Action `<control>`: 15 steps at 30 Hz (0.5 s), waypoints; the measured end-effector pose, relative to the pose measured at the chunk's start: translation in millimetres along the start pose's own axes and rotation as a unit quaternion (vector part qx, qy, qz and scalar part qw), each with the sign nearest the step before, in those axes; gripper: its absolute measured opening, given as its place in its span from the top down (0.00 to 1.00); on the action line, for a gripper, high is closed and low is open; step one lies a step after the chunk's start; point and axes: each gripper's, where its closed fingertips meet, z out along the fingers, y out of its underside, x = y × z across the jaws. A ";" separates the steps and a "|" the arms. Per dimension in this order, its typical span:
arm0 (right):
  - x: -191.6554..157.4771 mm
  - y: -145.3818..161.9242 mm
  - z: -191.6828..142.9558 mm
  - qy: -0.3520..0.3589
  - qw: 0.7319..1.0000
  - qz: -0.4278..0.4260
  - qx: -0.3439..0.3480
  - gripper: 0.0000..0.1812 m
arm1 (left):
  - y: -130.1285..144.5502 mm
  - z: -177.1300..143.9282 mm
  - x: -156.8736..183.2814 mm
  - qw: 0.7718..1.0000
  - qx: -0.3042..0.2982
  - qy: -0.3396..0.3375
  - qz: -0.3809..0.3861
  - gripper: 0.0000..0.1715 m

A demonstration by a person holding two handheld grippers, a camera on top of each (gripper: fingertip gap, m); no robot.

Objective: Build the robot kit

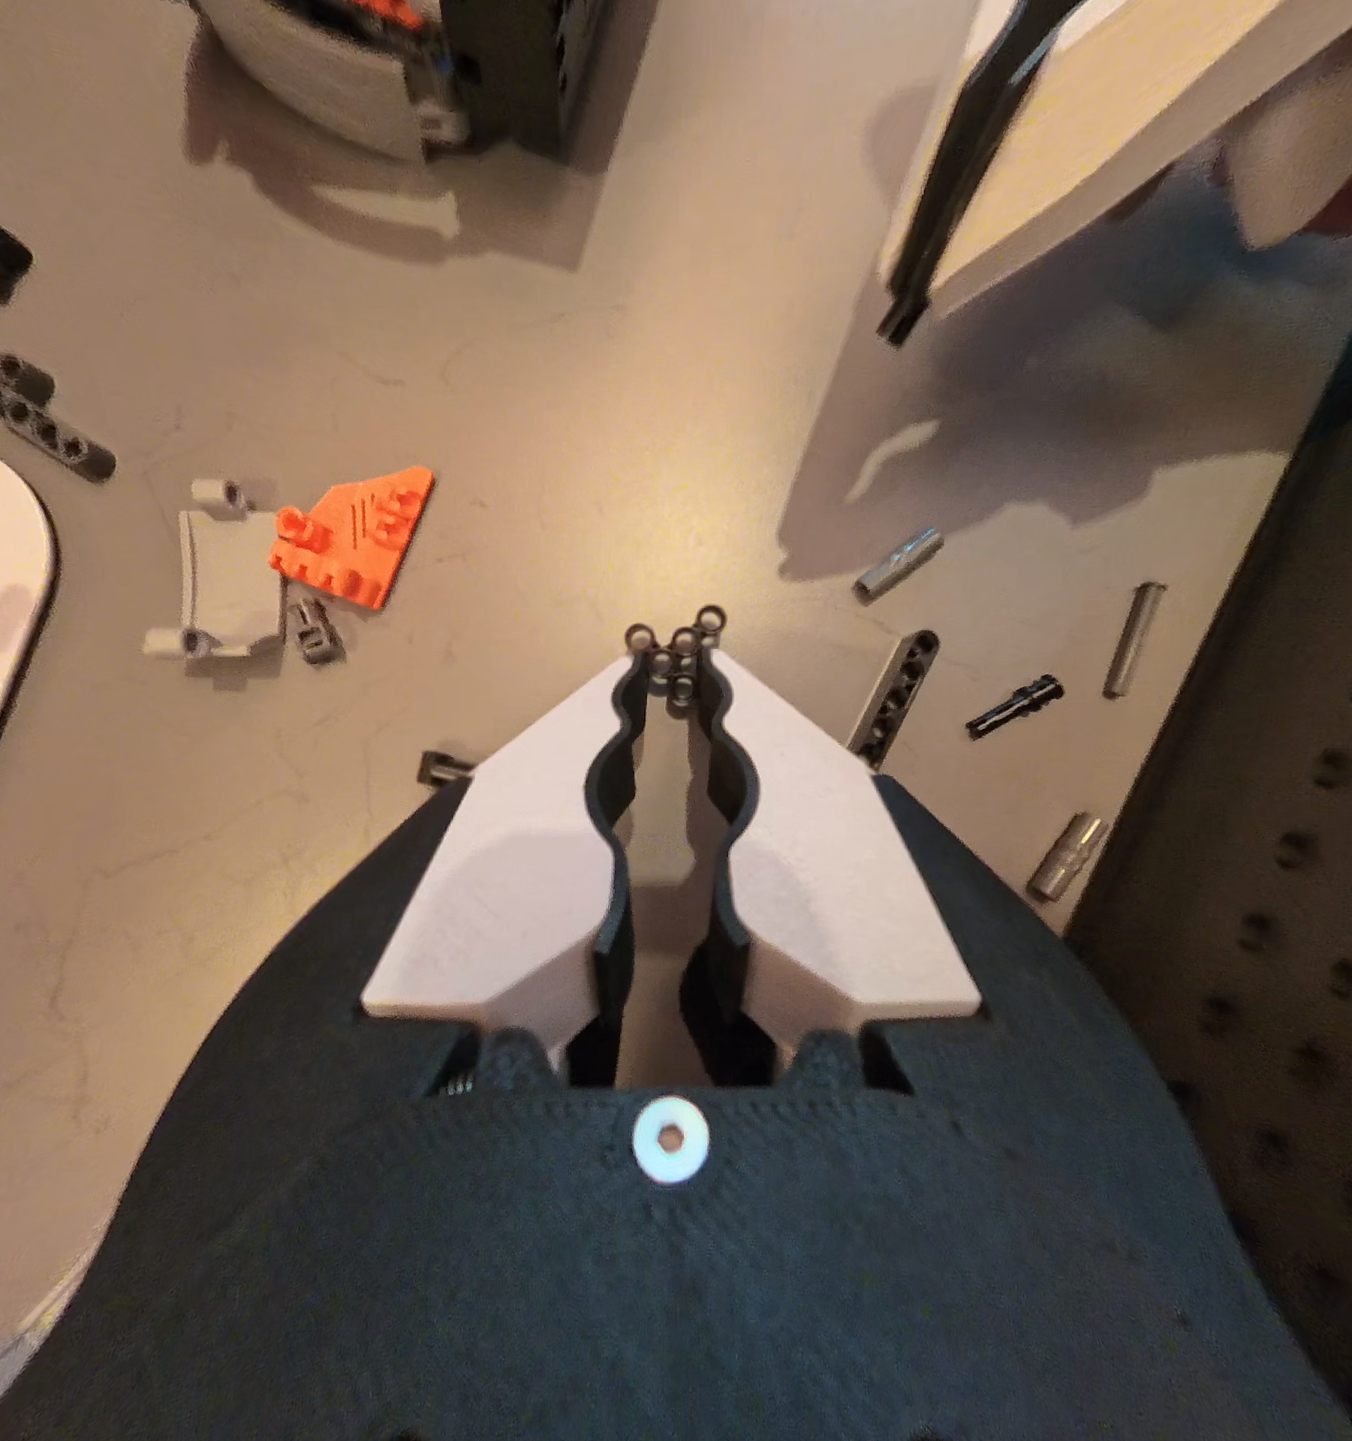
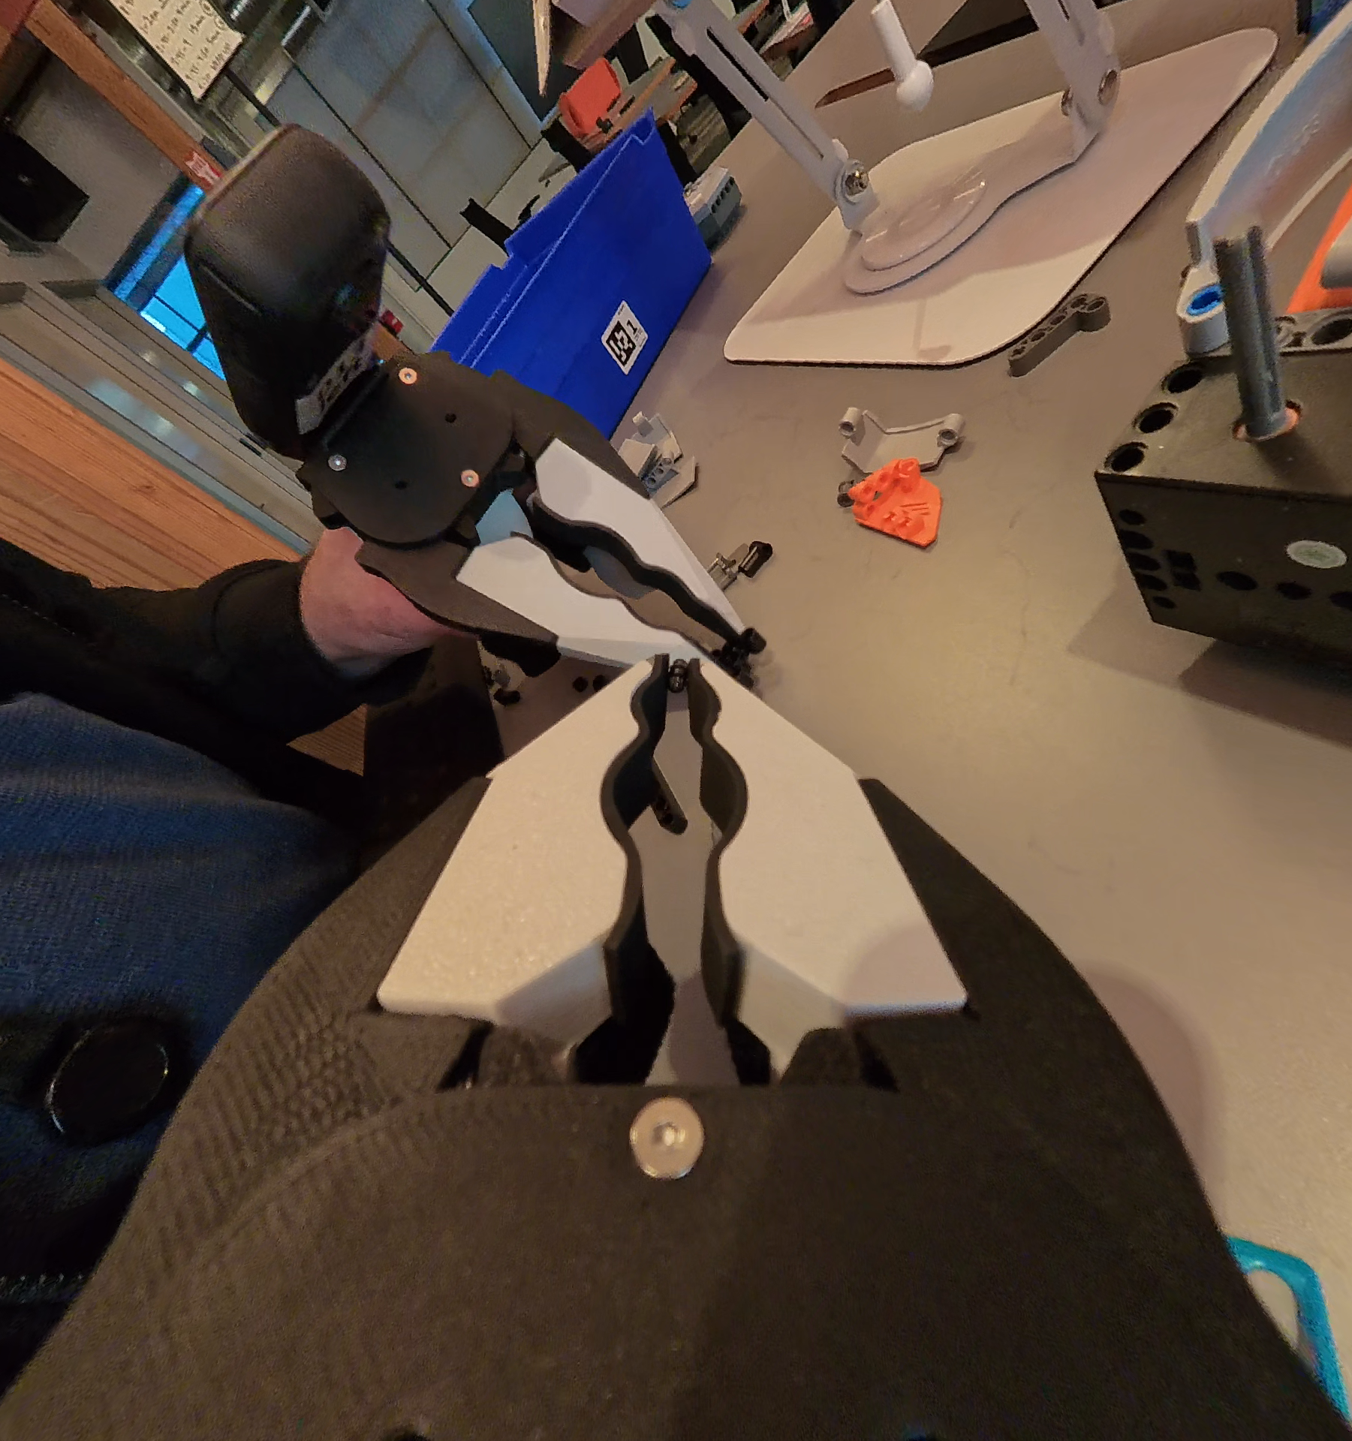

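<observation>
Left claw [image 1: 676,663] clenched on a small black holed connector piece [image 1: 680,651], held above the grey worktop [image 1: 579,390]. Right claw [image 2: 676,674] pinches a tiny black pin [image 2: 678,677] at its tips, just beside the left claw's tips. Orange plate [image 1: 353,538] and grey panel [image 1: 224,581] lie touching, off left.

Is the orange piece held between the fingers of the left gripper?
No, the orange piece lies on the table, while the left gripper holds a small black holed piece.
</observation>
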 end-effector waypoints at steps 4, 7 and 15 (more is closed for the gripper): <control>-8.5 -12.4 0.5 -0.021 0.999 0.009 0.030 0.99 | -37.7 -25.8 12.8 0.982 0.146 0.097 -0.071 0.94; -18.0 -30.3 -1.6 -0.044 0.996 0.020 0.070 0.99 | -68.2 -59.8 15.9 0.930 0.273 0.195 -0.150 0.94; -48.9 -78.4 0.6 -0.088 0.983 0.009 0.160 0.99 | -103.3 -119.0 10.0 0.775 0.444 0.361 -0.268 0.94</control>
